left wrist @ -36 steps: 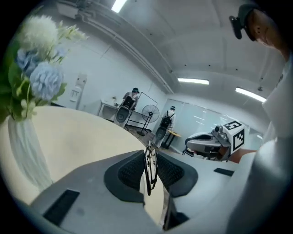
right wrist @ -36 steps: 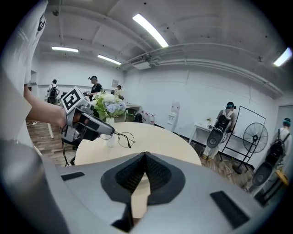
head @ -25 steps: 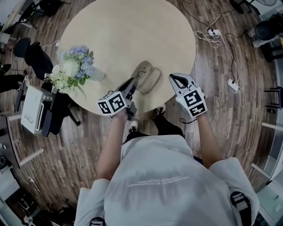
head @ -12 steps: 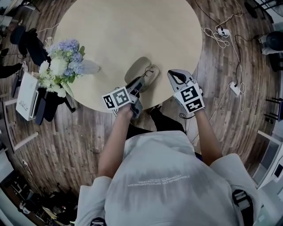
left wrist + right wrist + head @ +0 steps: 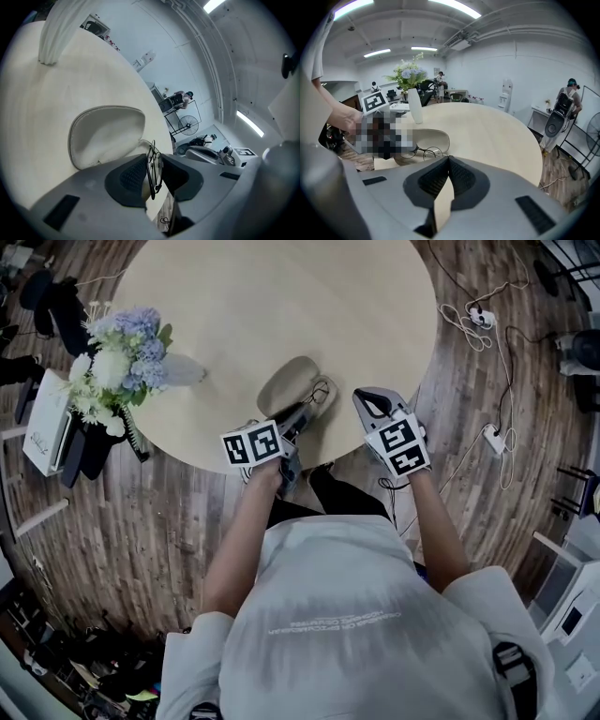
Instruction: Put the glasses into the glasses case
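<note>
An open beige glasses case lies near the front edge of the round table. My left gripper reaches up to the case's near side, shut on thin black-rimmed glasses. In the left gripper view the glasses stand edge-on between the dark pads, with the case's pale shell just beyond. My right gripper hovers at the table edge right of the case, jaws together on nothing. Its own view shows the glasses in front of the case.
A white vase of blue and white flowers stands at the table's left edge, also visible as the vase. Cables and a power strip lie on the wooden floor to the right. People and a fan stand far off in the room.
The head camera has drifted, so the table sits higher and more to the left. The left gripper has edged forward with the glasses toward the case. The right gripper has kept its place.
</note>
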The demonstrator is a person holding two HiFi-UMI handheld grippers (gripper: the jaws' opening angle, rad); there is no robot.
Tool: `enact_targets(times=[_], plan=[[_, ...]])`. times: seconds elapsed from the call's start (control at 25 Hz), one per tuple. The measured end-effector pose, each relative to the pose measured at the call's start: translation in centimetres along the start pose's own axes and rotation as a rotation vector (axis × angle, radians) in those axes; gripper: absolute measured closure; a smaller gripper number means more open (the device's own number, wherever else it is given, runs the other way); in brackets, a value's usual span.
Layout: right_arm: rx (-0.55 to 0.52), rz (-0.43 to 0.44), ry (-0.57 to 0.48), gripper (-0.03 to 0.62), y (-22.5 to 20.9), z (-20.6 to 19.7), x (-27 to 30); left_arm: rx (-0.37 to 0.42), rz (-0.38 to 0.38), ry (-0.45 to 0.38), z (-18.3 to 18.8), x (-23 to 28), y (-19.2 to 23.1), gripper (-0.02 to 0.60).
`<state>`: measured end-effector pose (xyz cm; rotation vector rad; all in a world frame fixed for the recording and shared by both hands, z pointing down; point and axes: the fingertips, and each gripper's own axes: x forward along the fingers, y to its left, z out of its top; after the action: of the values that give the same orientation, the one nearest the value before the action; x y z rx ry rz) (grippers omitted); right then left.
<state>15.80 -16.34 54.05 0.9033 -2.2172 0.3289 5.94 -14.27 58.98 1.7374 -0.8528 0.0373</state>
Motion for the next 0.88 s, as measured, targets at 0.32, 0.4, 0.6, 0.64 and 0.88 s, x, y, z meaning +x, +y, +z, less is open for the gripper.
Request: enact_targets(times=[0.32, 0.4, 0.6, 0.64, 0.88], plan=[[-0.008, 0.044, 0.017, 0.592, 0.0, -1.0, 0.6, 0.026, 0.020, 0.101, -1.8, 0.9, -0.1, 0.494], [-0.016, 0.052, 0.008, 0.592, 0.0, -0.7, 0.7, 0.040, 0.017, 0.125, -2.1, 0.8, -0.3, 0.494], [-0.027, 0.071, -0.001, 0.592, 0.6, 0.0, 0.9, 0.095, -0.050, 0.263, -3.4, 0.8, -1.0, 0.502], [-0.028, 0.073, 0.004, 0.592, 0.6, 0.0, 0.9, 0.104, -0.051, 0.278, -3.6, 0.8, -1.0, 0.500], [-0.026, 0.072, 0.015, 0.592, 0.8, -0.5, 0.8, 0.172, -0.002, 0.294, -3.4, 0.9, -0.4, 0.488]])
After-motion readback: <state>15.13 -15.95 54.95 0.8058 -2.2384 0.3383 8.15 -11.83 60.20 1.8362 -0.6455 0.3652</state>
